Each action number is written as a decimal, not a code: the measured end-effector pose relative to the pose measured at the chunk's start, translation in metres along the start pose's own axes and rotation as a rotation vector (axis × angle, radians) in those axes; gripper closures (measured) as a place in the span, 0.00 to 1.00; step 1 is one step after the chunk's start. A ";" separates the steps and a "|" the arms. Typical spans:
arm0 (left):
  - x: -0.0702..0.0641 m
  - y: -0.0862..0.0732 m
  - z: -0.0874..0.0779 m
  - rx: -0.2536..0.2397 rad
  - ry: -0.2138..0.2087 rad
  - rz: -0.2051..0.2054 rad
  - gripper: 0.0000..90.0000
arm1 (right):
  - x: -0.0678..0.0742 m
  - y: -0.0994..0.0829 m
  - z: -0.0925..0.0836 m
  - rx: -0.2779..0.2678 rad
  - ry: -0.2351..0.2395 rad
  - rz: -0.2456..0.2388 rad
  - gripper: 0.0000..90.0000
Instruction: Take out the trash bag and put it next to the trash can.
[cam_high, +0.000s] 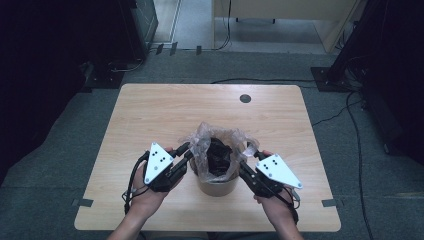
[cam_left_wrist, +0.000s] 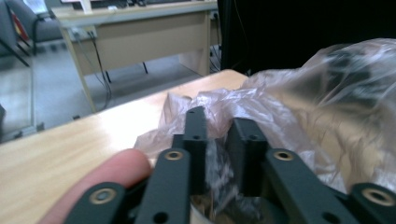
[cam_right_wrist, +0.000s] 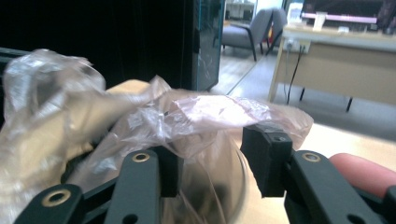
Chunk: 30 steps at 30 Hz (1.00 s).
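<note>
A tan round tub (cam_high: 216, 186) stands near the front middle of the wooden table (cam_high: 150, 110). It is lined with a clear plastic bag (cam_high: 202, 137) that holds something dark (cam_high: 220, 155). My left gripper (cam_high: 186, 150) is at the bag's left edge and my right gripper (cam_high: 248, 152) at its right edge. In the left gripper view the jaws of that gripper (cam_left_wrist: 219, 135) stand a little apart, with loose bag film (cam_left_wrist: 299, 107) between them. In the right gripper view the gripper (cam_right_wrist: 210, 149) has a wider gap, and the bag's rim (cam_right_wrist: 196, 112) drapes over one jaw.
A dark round cable hole (cam_high: 245, 98) sits at the table's far edge. Cables (cam_high: 350, 115) run over the grey carpet to the right. Dark stands flank the table on both sides. A light wooden desk (cam_left_wrist: 140, 32) stands beyond.
</note>
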<state>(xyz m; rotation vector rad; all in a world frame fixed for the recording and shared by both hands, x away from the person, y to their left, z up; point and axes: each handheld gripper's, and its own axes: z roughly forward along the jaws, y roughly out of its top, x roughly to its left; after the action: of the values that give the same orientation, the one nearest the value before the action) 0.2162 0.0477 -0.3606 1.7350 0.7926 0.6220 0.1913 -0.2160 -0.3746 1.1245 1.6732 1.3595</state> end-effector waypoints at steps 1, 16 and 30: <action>0.000 -0.003 0.000 0.003 0.000 0.002 0.80 | -0.003 -0.003 -0.003 0.008 -0.006 0.008 0.64; -0.013 -0.002 0.013 0.026 -0.052 0.002 0.74 | 0.001 -0.029 -0.028 0.077 0.114 0.129 0.39; -0.015 0.004 0.020 0.028 -0.064 -0.003 0.74 | 0.049 -0.021 0.000 0.139 0.217 0.156 0.24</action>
<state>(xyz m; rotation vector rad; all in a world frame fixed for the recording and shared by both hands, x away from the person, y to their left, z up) 0.2223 0.0226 -0.3627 1.7704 0.7626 0.5528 0.1683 -0.1722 -0.3945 1.2451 1.8925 1.5278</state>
